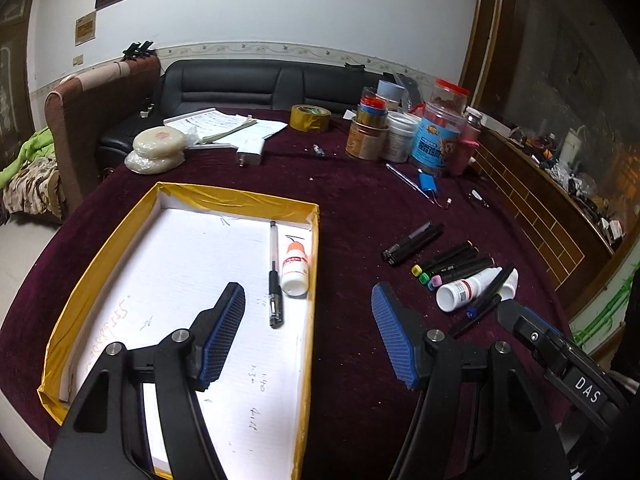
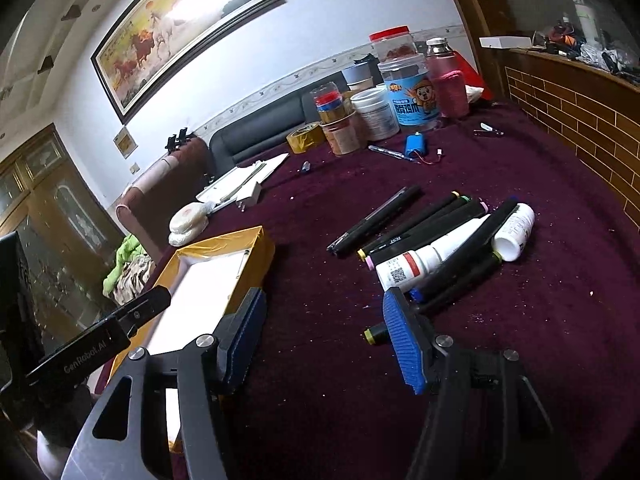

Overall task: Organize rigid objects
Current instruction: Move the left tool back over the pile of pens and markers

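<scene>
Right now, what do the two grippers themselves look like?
Both the left gripper and the right gripper have black linkage arms with silver pivot bolts and blue ribbed finger pads. White lettering marks the bodies: "DAS" on one, "GenRobot.AI" on the other. No cables or sleeves are visible.

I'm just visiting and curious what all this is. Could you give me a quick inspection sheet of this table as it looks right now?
Surface: dark red velvety tablecloth, speckled with crumbs.
Job's things: yellow-edged tray holding a clear pen and a small white bottle; on the cloth, a pile of black markers and two white bottles.
Clutter: jars and tins, tape roll, papers, white charger, round cakes.
Grippers: left gripper open over the tray's edge; right gripper open, near the markers.
Cables: blue battery pack with a thin red lead.
Surroundings: black sofa, framed horse painting, brick-patterned counter.
</scene>
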Motion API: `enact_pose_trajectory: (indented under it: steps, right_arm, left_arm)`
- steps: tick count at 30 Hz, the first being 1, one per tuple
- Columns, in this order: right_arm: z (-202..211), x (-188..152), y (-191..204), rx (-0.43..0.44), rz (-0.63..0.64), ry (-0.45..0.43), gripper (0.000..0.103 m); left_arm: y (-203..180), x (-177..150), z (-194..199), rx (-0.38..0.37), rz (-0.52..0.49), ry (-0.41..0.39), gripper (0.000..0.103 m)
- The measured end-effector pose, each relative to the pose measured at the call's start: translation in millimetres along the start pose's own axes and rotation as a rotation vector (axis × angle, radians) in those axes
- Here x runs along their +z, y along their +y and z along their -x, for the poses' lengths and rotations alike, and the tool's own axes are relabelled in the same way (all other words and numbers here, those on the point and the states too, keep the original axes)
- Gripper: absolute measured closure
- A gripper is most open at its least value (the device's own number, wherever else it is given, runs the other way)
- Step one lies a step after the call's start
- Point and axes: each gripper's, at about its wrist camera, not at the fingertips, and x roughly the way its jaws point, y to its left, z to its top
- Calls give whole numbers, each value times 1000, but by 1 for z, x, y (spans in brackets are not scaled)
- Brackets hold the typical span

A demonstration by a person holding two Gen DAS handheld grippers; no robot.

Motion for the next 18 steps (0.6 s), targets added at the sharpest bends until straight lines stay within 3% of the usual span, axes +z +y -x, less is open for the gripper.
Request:
enact_pose_trajectory:
  steps: [18]
  right_arm:
    - [1, 3, -29, -23, -39, -5, 47]
  left_arm:
    - [-23, -6, -17, 2, -45, 54, 38]
